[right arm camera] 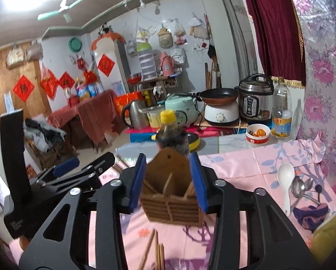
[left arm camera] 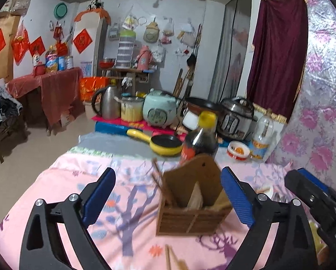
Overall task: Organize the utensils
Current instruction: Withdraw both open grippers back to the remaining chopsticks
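Note:
A brown wooden utensil holder (left arm camera: 191,204) with several chopsticks in it stands on the pink tablecloth (left arm camera: 62,186). My left gripper (left arm camera: 168,194) is open, its blue fingers wide on either side of the holder without touching it. My right gripper (right arm camera: 169,183) is shut on the holder (right arm camera: 171,199), its blue pads pressed on both sides. Loose chopsticks (right arm camera: 155,250) lie on the cloth in front; they also show in the left wrist view (left arm camera: 171,257). A white spoon (right arm camera: 285,181) and metal spoons (right arm camera: 301,187) lie at the right.
A dark sauce bottle (left arm camera: 200,138) with a yellow cap stands just behind the holder. A yellow pan (left arm camera: 162,142), a red-white bowl (right arm camera: 258,135) and an oil bottle (right arm camera: 281,112) sit beyond. Cookers (right arm camera: 255,97) stand farther back. A floral wall (right arm camera: 325,90) runs along the right.

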Demonstrator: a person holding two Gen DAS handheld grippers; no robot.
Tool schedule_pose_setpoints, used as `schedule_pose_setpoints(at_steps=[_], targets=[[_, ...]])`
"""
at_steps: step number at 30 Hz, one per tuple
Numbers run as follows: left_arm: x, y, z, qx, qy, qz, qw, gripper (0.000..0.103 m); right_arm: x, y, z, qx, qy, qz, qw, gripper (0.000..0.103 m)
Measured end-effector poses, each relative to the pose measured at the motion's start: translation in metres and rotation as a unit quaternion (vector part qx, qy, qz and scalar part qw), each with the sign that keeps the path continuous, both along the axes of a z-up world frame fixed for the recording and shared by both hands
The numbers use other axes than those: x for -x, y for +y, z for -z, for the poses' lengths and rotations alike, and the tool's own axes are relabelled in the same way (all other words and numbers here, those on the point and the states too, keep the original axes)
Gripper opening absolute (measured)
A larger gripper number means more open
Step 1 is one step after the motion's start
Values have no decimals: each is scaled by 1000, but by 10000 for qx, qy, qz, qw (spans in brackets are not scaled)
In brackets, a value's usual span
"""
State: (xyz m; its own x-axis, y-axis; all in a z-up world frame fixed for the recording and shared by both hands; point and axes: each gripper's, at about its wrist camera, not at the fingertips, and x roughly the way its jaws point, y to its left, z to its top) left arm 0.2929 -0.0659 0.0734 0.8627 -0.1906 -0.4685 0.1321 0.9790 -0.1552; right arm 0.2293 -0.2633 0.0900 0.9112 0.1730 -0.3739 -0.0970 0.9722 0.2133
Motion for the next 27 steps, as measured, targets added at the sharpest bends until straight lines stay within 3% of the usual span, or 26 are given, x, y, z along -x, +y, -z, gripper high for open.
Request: schedule_pose_setpoints(at_steps=[7,10,14,16,20,27], targets=[[35,10,39,-463,521,-40,9976,93,48,18,19,815,162,31,9965,63],[55,19,71,-797,789,-54,9937,93,73,9,51,884,264,21,9957,74],[68,28,121,-1260,1507,-7,9805,93,77,3,111,1168,1151,14,9865,74],[74,33,137,-1286,1817,89,9749,93,73,2,132,1190,1627,-66,9795,74],[84,30,154,-1230,2196,530,9663,93,73,1,134,1049,1743,-154,9790,74],[99,-3,168,-1744,2305,1302,9484,93,69,-6,132,890,1843,-23,9788,76]])
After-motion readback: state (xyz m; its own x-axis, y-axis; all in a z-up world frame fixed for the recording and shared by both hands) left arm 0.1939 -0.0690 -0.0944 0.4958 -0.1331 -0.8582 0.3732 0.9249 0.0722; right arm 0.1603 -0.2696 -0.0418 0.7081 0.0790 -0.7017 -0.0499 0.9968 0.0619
